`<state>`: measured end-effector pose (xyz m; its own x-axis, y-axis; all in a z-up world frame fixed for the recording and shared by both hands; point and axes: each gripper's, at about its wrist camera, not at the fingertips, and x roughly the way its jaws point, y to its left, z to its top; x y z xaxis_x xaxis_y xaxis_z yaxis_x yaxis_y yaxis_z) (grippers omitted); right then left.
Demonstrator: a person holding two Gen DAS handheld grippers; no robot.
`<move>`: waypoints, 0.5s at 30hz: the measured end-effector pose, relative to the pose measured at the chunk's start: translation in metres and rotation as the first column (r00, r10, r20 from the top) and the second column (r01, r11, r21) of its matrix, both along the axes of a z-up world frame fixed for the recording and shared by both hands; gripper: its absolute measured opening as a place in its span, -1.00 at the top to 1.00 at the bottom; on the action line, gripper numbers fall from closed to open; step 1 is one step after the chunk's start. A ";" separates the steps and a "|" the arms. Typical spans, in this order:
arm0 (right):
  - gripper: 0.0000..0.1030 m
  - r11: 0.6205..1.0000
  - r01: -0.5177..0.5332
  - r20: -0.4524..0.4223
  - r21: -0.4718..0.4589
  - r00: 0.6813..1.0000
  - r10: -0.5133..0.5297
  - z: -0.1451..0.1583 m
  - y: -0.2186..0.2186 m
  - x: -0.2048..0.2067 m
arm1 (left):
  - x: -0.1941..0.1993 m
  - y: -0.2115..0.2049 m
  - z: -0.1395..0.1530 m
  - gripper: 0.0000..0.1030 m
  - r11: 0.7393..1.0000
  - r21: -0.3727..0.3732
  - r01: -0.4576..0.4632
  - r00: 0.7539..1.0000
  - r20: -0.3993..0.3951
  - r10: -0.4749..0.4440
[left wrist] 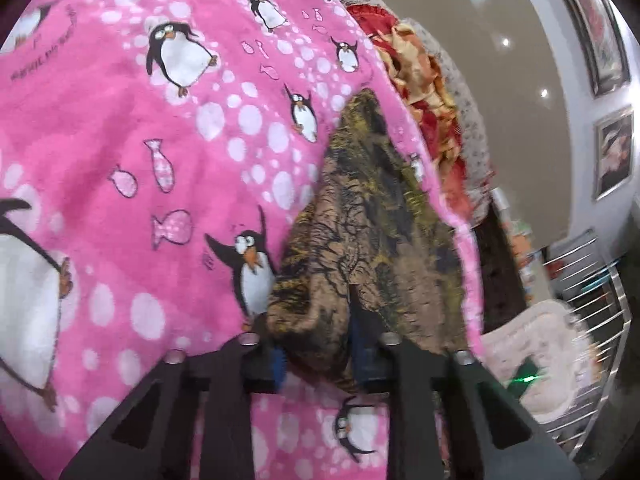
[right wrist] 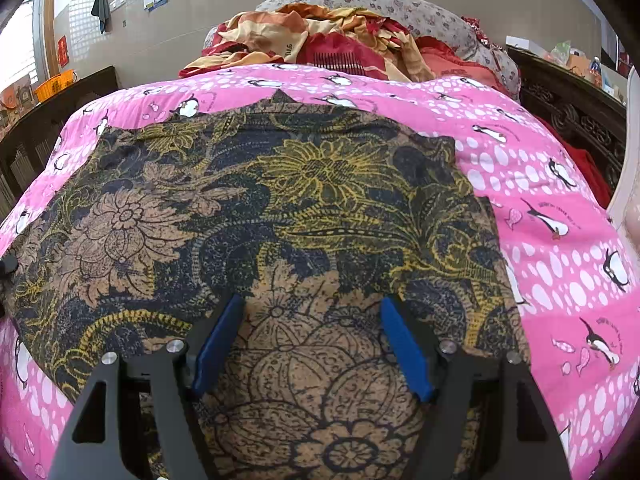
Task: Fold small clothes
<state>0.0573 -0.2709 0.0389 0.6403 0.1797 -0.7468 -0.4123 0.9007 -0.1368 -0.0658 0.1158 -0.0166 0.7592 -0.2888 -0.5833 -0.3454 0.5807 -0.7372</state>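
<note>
We see one floral garment (right wrist: 256,208), thin woven-looking fabric printed in tan, black and mustard flowers, lying mostly flat on a fuzzy pink fleece blanket (right wrist: 560,240) with penguins, fish and white dots. From the right wrist view it covers the middle of the blanket, top edge uneven with a small peak, right edge falling in a rough step.

The right gripper (right wrist: 312,344) hangs over the near part of the garment, its two blue pads (right wrist: 218,344) spread wide, nothing between them; whether the tips touch the cloth we cannot tell.

In the left wrist view the left gripper (left wrist: 318,354) has a bunched fold of the same garment (left wrist: 360,232) between its two black fingers, cloth draped over and hiding most of the blue pads. The fingers stand fairly far apart with fabric filling the gap; whether they really pinch it, we cannot tell. The fabric rises from there in a crumpled ridge across the blanket (left wrist: 140,140).

Behind the blanket: one rumpled red-and-cream quilt (right wrist: 320,40), glossy, one pale floral pillow (right wrist: 400,8), dark carved wood furniture (right wrist: 568,112) at right. Two framed pictures (left wrist: 612,152) on the wall, one metal rack (left wrist: 592,288), one orange basket (right wrist: 56,82).
</note>
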 end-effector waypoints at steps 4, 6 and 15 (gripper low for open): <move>-0.47 1.000 -0.001 -0.026 -0.004 1.000 0.001 0.004 0.001 0.001 | 0.006 -0.028 0.032 1.00 0.958 0.280 0.056 0.998 -0.010 -0.055; -0.46 1.000 -0.008 -0.056 0.005 0.998 0.008 0.019 0.003 0.004 | 0.007 -0.061 0.059 1.00 0.837 0.538 0.098 0.991 0.021 -0.130; -0.47 0.873 -0.237 -0.184 0.425 0.922 0.340 0.100 0.080 0.079 | 0.024 -0.146 0.100 1.00 0.575 0.799 0.178 0.911 0.088 -0.404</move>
